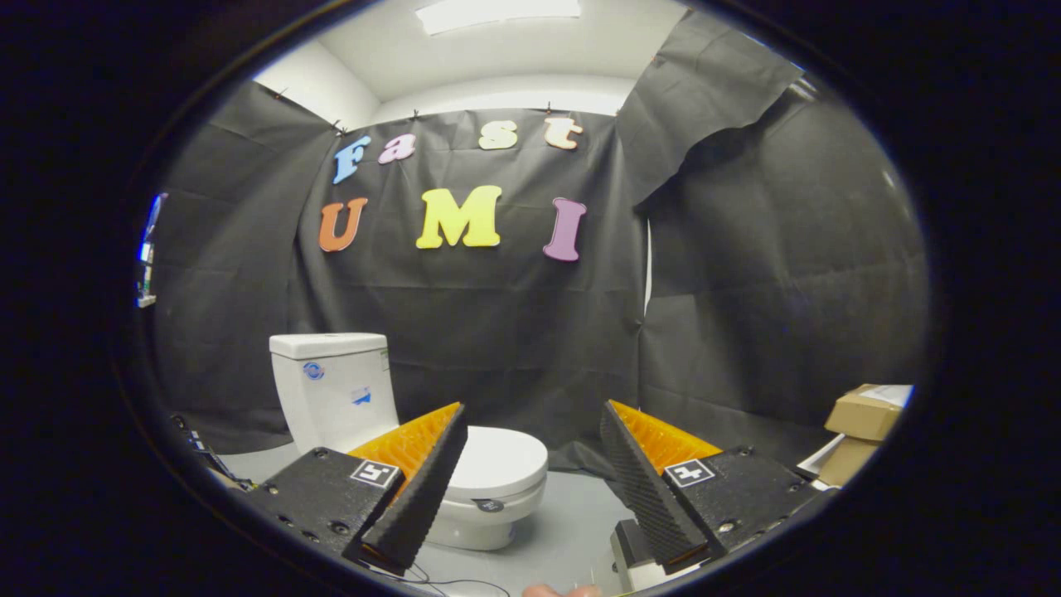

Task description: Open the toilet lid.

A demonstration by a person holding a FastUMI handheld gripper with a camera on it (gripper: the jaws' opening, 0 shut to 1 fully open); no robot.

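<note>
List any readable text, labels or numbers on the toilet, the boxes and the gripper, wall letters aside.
No text here is legible.
Round sticker and blue sticker on the toilet tank: too small to read.
Badge at the front of the closed toilet lid: blurred.
White label on the cardboard box: unreadable.
Square markers on the gripper, which is open and short of the lid: patterns, no text.

White toilet point(464, 464), lid point(501, 460) shut flat
</note>
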